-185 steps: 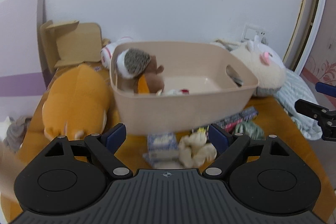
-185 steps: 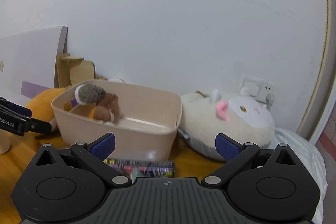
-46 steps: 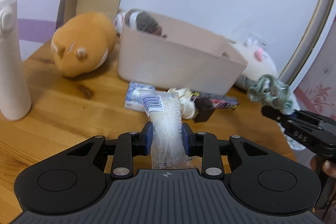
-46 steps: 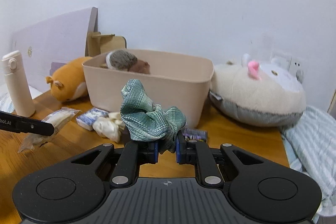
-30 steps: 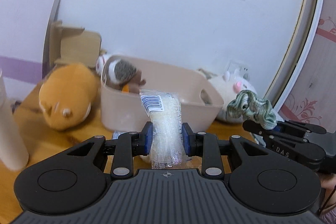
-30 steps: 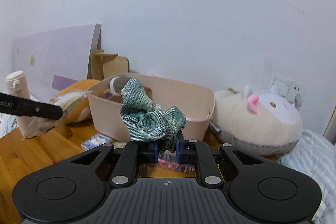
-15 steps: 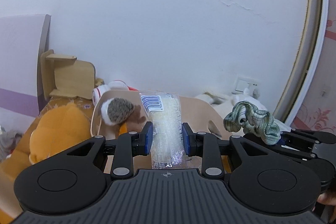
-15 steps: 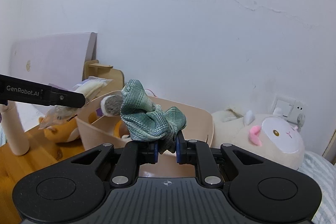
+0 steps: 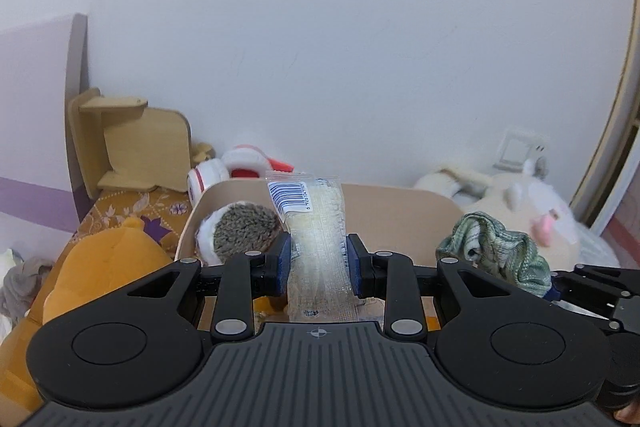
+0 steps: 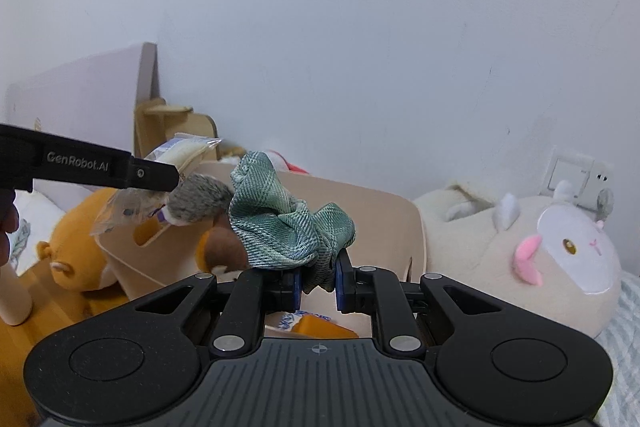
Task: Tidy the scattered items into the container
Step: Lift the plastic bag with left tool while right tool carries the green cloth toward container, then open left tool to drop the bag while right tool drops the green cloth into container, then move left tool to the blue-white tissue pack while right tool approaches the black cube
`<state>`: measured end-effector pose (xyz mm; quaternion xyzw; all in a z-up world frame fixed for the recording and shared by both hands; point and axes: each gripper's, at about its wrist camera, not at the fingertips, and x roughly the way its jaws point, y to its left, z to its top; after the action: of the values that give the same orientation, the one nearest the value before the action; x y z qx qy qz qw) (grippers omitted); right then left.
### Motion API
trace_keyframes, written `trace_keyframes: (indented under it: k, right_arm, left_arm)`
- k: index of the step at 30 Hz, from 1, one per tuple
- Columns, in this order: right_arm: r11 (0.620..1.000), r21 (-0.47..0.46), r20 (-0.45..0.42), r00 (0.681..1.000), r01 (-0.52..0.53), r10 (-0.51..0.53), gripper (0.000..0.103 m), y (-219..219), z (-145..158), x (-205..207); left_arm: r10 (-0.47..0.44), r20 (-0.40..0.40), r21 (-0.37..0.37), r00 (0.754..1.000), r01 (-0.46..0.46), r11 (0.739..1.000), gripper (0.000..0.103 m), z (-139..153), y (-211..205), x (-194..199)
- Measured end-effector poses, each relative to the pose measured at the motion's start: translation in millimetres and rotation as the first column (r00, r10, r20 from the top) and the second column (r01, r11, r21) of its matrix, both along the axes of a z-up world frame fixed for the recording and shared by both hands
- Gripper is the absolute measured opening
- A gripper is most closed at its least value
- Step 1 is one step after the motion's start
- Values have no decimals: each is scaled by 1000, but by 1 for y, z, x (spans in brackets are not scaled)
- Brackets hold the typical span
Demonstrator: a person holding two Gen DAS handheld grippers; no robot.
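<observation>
My left fingers (image 9: 318, 263) clamp the clear packet (image 9: 316, 247) and my right fingers (image 10: 317, 281) pinch the green cloth (image 10: 288, 223), both poised over the tub (image 9: 400, 203) for dropping in.

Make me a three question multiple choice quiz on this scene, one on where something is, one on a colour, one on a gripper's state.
1. Where is the hedgehog plush?
A. inside the beige bin
B. on the floor
C. atop the white plush

2. What colour is the cloth?
A. red
B. green
C. black

3. What is the left gripper doing?
A. hanging open
B. shut, empty
C. shut on the clear packet

Answers: A, it sits within the bin's walls; B, a green weave; C, both pads press the packet.
</observation>
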<state>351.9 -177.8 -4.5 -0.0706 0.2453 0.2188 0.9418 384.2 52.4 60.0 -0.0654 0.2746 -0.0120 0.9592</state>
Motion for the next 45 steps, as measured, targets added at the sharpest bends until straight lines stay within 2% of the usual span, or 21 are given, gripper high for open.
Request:
trace_keyframes:
  k: [7, 14, 16, 17, 19, 21, 22, 23, 24, 27, 35, 38, 45]
  right_arm:
    - [998, -56, -75, 997, 6, -10, 14, 14, -21, 34]
    - [994, -110, -144, 989, 9, -24, 15, 25, -43, 53]
    - [996, -92, -164, 986, 12, -27, 15, 23, -46, 57]
    - [996, -91, -165, 986, 12, -27, 17, 21, -45, 57]
    - [995, -104, -170, 985, 13, -31, 31, 21, -45, 57]
    - [995, -101, -167, 985, 19, -36, 46, 22, -43, 57]
    - [995, -98, -161, 986, 19, -35, 49, 22, -42, 57]
    - [995, -95, -151, 988, 19, -33, 58, 21, -41, 56]
    - [996, -92, -134, 990, 21, -34, 67, 22, -40, 52]
    - [996, -85, -108, 994, 27, -36, 75, 21, -34, 48]
    - [997, -75, -95, 995, 32, -39, 79, 21, -26, 39]
    - [997, -65, -89, 995, 40, -46, 87, 18, -24, 35]
    - [998, -33, -75, 995, 55, -58, 92, 8, -17, 23]
  left_arm:
    - [-4, -142, 24, 990, 7, 1000, 29, -30, -1, 40]
    - [-15, -218, 41, 976, 24, 999, 30, -48, -3, 54]
    - [-21, -237, 35, 971, 30, 999, 30, -51, -4, 55]
    - [-24, -247, 31, 969, 33, 999, 31, -53, -5, 55]
    - [-31, -253, 29, 967, 40, 999, 34, -54, -6, 54]
    - [-37, -239, 35, 970, 46, 998, 57, -51, -7, 51]
    - [-35, -224, 43, 974, 45, 998, 74, -49, -8, 50]
    - [-31, -203, 56, 979, 43, 998, 80, -46, -8, 47]
    - [-27, -183, 71, 983, 40, 997, 80, -43, -10, 44]
    - [-30, -162, 91, 986, 45, 995, 82, -36, -14, 39]
    - [-44, -161, 90, 986, 59, 994, 83, -30, -19, 28]
    - [-43, -160, 89, 986, 58, 994, 83, -29, -19, 24]
    - [-46, -155, 83, 987, 59, 995, 83, -26, -15, 9]
